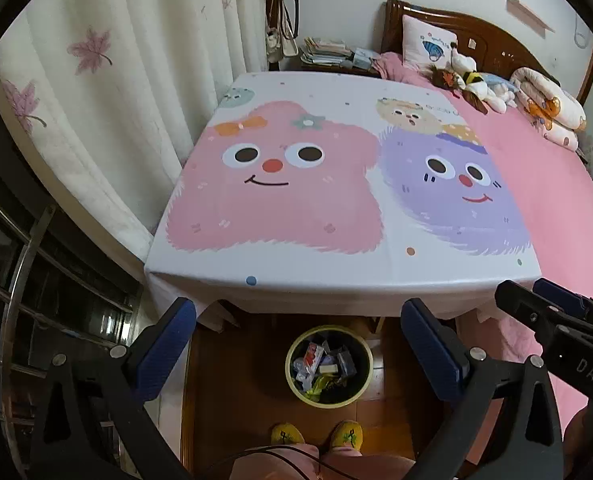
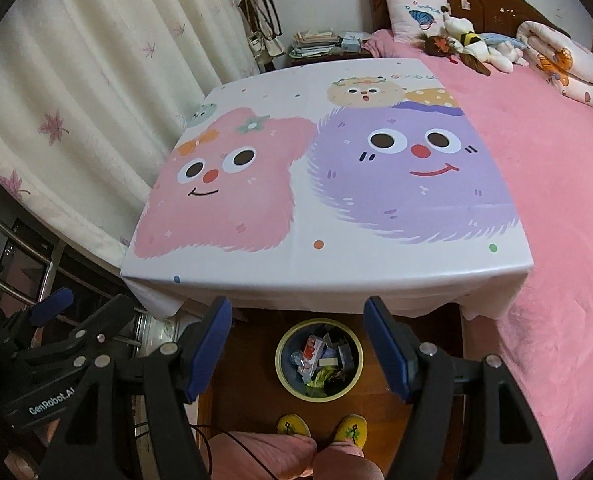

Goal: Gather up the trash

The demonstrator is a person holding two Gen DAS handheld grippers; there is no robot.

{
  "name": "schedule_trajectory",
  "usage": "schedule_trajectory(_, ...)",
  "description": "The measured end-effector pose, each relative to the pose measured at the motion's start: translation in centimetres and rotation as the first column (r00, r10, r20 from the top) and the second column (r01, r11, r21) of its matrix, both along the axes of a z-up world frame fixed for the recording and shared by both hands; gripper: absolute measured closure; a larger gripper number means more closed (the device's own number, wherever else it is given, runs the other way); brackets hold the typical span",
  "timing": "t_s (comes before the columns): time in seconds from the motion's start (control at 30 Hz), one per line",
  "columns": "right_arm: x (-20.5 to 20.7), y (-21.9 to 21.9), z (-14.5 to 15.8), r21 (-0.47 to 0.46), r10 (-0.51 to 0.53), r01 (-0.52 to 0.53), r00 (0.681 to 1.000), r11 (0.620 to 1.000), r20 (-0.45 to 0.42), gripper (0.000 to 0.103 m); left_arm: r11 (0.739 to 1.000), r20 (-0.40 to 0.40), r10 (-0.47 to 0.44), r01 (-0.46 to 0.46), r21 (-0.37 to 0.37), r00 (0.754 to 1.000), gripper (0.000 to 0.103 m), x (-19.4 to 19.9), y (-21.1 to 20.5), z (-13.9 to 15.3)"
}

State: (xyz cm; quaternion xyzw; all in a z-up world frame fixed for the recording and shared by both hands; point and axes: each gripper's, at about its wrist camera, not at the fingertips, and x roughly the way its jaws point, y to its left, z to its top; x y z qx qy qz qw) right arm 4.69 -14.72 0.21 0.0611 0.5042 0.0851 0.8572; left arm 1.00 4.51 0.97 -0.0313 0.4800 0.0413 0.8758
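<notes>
A round yellow-rimmed trash bin [image 1: 292, 354] stands on the wooden floor below the table's front edge, holding several wrappers and scraps [image 1: 324, 366]. It also shows in the right wrist view [image 2: 282, 346]. My left gripper [image 1: 298, 316] is open and empty, held above the bin. My right gripper [image 2: 298, 312] is open and empty, also above the bin. The right gripper shows at the right edge of the left wrist view [image 1: 544, 300]. The left gripper shows at the left of the right wrist view [image 2: 76, 304]. The table [image 1: 336, 276] has a cartoon-printed cloth with nothing on it.
A pink bed [image 2: 556, 200] adjoins the table's right side, with a pillow, plush toys and a folded quilt at its head. A curtain [image 1: 96, 100] hangs to the left. A metal rail [image 1: 12, 300] is at far left. The person's yellow slippers [image 1: 316, 434] stand by the bin.
</notes>
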Motion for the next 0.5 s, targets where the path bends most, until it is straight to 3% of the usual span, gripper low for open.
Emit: schedule_trajectory(0.5, -0.1, -1.0, 0.5, -0.025, 0.02, -0.02, 1.0, 0.999, 0.006, 0.029, 1.0, 0.038, -0.012, 0.012, -0.002, 0.999, 0.001, 0.0, -1.8, 1.1)
